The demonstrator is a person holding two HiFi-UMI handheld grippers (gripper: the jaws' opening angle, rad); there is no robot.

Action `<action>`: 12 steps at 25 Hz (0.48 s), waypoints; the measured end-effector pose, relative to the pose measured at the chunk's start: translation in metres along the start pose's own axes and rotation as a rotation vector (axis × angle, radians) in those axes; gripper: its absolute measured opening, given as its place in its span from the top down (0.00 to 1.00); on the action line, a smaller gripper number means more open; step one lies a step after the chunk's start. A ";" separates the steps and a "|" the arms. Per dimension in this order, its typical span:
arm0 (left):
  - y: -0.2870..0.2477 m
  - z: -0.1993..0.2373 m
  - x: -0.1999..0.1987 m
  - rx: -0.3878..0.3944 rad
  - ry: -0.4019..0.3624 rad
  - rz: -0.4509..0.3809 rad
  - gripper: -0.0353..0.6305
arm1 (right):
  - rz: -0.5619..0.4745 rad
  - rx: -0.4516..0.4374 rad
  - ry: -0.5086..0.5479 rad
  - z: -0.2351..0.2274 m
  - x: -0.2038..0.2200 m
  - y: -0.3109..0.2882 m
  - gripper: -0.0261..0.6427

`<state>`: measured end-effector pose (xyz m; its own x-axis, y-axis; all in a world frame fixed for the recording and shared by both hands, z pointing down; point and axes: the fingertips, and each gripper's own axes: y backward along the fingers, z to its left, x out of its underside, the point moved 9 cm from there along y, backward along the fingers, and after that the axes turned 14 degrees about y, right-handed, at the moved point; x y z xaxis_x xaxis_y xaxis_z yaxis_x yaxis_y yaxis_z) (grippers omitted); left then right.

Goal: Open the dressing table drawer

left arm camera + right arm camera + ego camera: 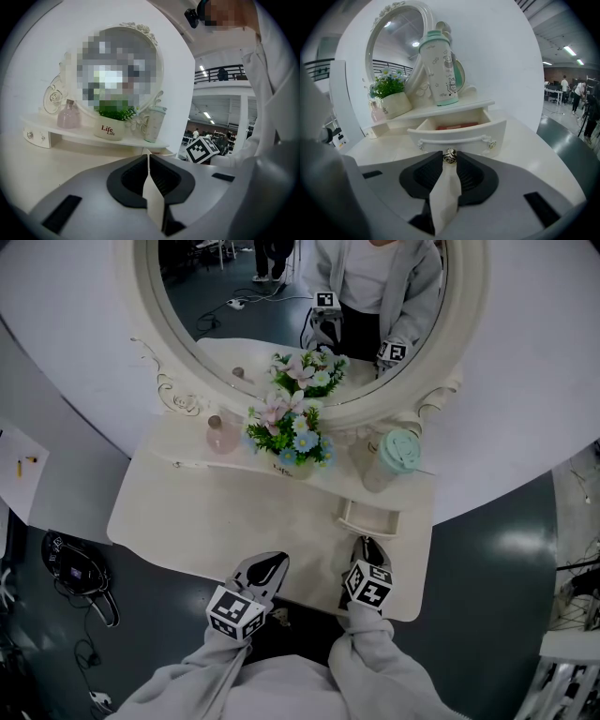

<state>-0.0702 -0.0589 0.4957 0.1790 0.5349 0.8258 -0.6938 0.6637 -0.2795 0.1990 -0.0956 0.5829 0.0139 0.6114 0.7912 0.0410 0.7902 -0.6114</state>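
Observation:
The small cream drawer (367, 518) under the right end of the dressing table's shelf stands pulled out; something red (457, 125) lies inside it. My right gripper (450, 159) is shut on the round metal knob (450, 155) in the middle of the drawer front (483, 133). In the head view the right gripper (367, 546) points at the drawer from the table's front edge. My left gripper (277, 561) hovers over the tabletop near the front edge, left of the right one. Its jaws meet at the tips with nothing between them (148, 157).
On the shelf stand a pot of flowers (292, 432), a pink bottle (223, 432) and a green-lidded cup (394, 457), in front of the oval mirror (309, 306). A second small drawer (36, 136) sits closed at the shelf's left end. A bag (77, 568) lies on the floor at left.

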 end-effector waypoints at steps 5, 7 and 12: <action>0.001 -0.001 0.001 0.005 -0.002 -0.001 0.91 | 0.000 0.001 0.001 0.001 0.001 0.002 0.80; 0.001 -0.001 0.002 0.009 0.000 0.001 0.91 | -0.001 0.001 0.001 0.002 0.003 0.003 0.80; 0.002 -0.003 0.003 0.014 -0.002 0.005 0.91 | -0.002 0.003 0.012 0.002 0.004 0.005 0.80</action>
<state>-0.0694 -0.0542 0.4964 0.1745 0.5372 0.8252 -0.7043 0.6537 -0.2767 0.1976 -0.0891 0.5834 0.0258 0.6094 0.7925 0.0376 0.7916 -0.6099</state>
